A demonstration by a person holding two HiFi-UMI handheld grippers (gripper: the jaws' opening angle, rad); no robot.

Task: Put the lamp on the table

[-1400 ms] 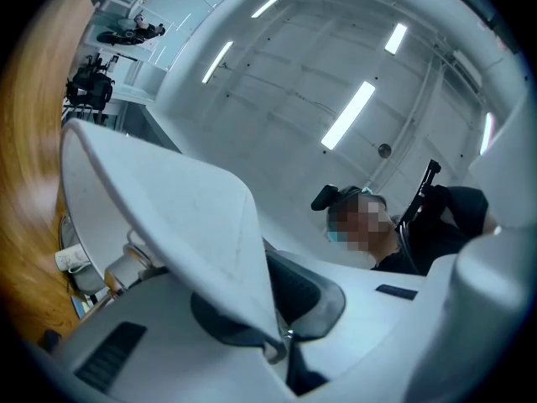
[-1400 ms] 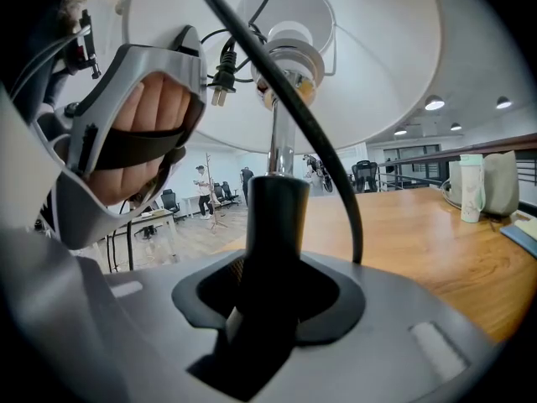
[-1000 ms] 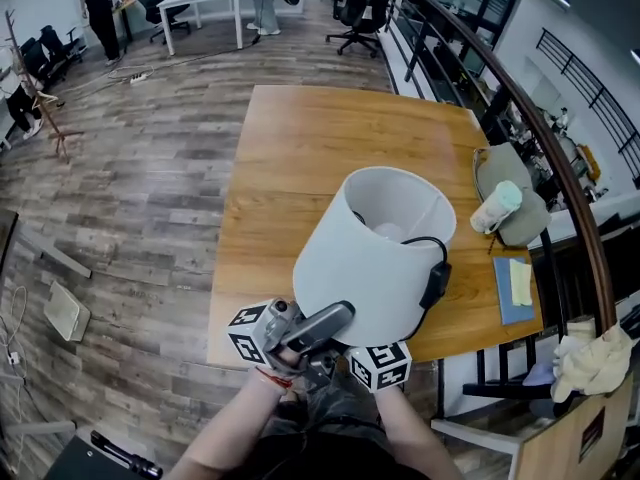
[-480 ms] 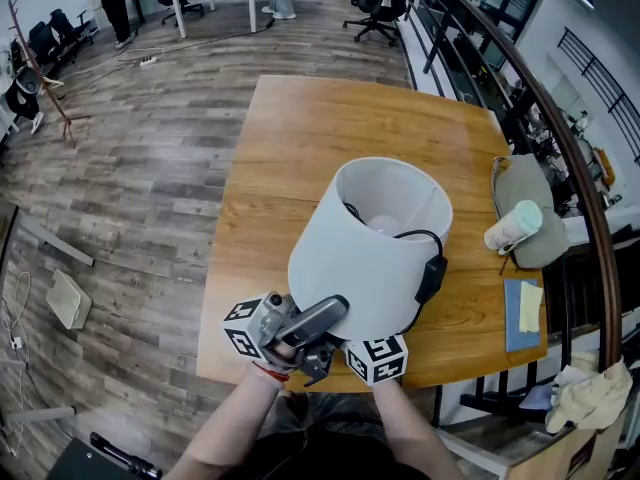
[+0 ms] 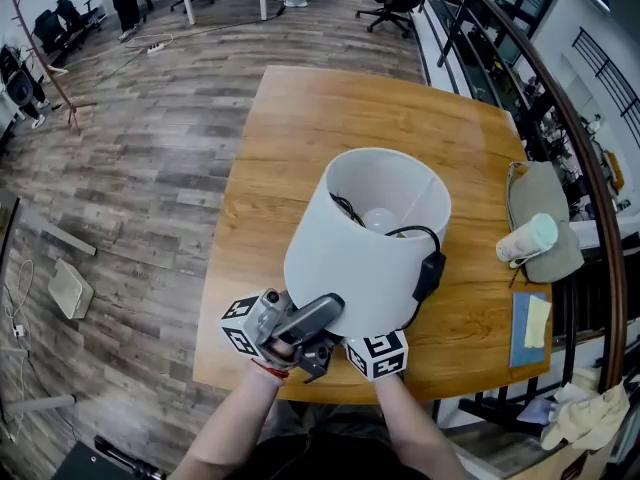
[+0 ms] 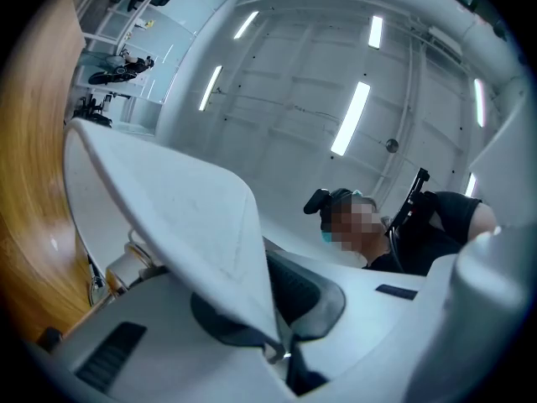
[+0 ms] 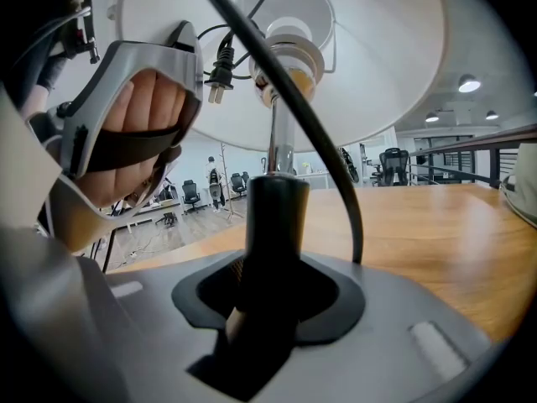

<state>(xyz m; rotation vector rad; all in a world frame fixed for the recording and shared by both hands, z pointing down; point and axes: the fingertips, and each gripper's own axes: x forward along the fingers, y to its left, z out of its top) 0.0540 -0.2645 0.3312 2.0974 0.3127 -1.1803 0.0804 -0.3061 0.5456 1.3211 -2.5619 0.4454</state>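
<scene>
Lampshade [image 5: 350, 253] hiding stem [image 7: 273, 217] in head view, right claw [image 7: 264, 300] clamping it

Table [image 5: 320, 128]: the far half and the whole left side are bare wood, open to approach from the floor on that side.

The near middle of the table is taken up by the lamp [image 5: 350, 253]. Its wide white shade reaches out to the near edge. Its black cord [image 5: 428, 258] loops down the shade's right flank.

The table's right edge is obstructed by a grey bag [image 5: 550, 203] with a white roll [image 5: 528, 240] against it. A blue notebook [image 5: 530, 328] lies toward the near right corner.

A bare strip of table remains between lamp and bag.

Beyond the right edge, a curved handrail [image 5: 575, 183] closes that side.
</scene>
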